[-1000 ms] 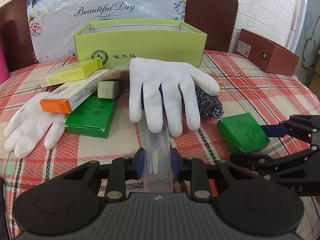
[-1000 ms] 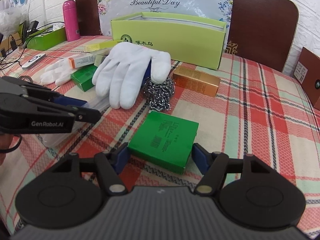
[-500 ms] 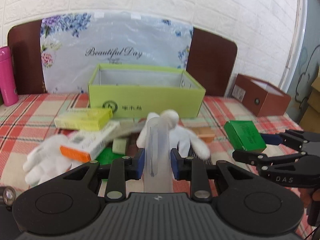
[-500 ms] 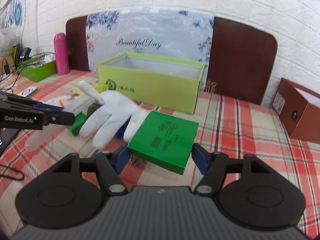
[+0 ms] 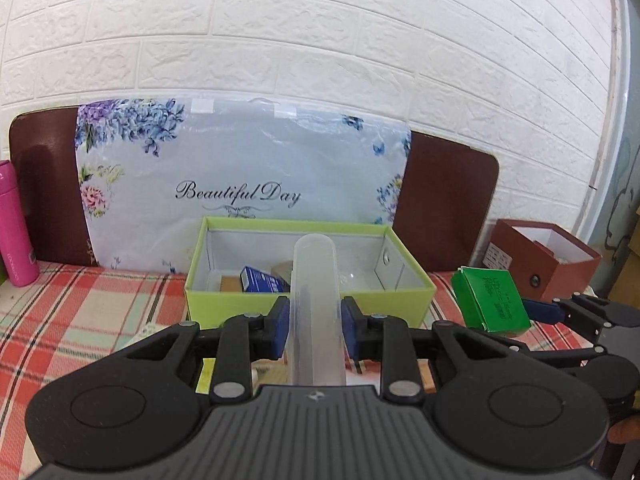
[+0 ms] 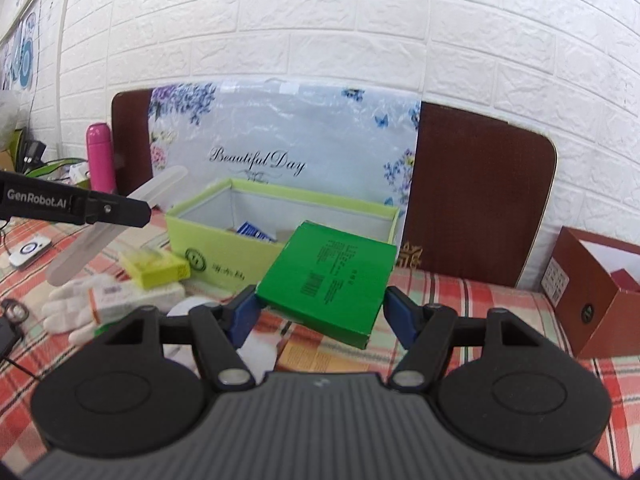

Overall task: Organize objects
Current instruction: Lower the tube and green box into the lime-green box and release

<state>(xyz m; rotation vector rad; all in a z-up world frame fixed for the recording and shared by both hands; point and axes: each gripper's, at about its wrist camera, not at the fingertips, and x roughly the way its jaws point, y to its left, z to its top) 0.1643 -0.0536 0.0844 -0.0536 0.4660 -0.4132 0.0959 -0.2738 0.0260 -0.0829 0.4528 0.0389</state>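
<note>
Lifted both loads off the counter (image 5: 80, 304) since a second earlier. Left gripper (image 5: 314, 332) fingers clenched on clear tube (image 5: 316, 280). Right gripper (image 6: 320, 316) fingers clenched on green box (image 6: 328, 276), lime box (image 6: 224, 240) beyond.

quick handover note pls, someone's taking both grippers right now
Left hand-held gripper: shut on a translucent plastic case, held up in front of the lime-green box.
Right hand-held gripper: shut on a green box, also off the table.
Done: the lime-green box already holds a blue packet and a few other items.
Left: drop both held items in, then the yellow box, the orange-ended carton and the white glove on the table.
</note>
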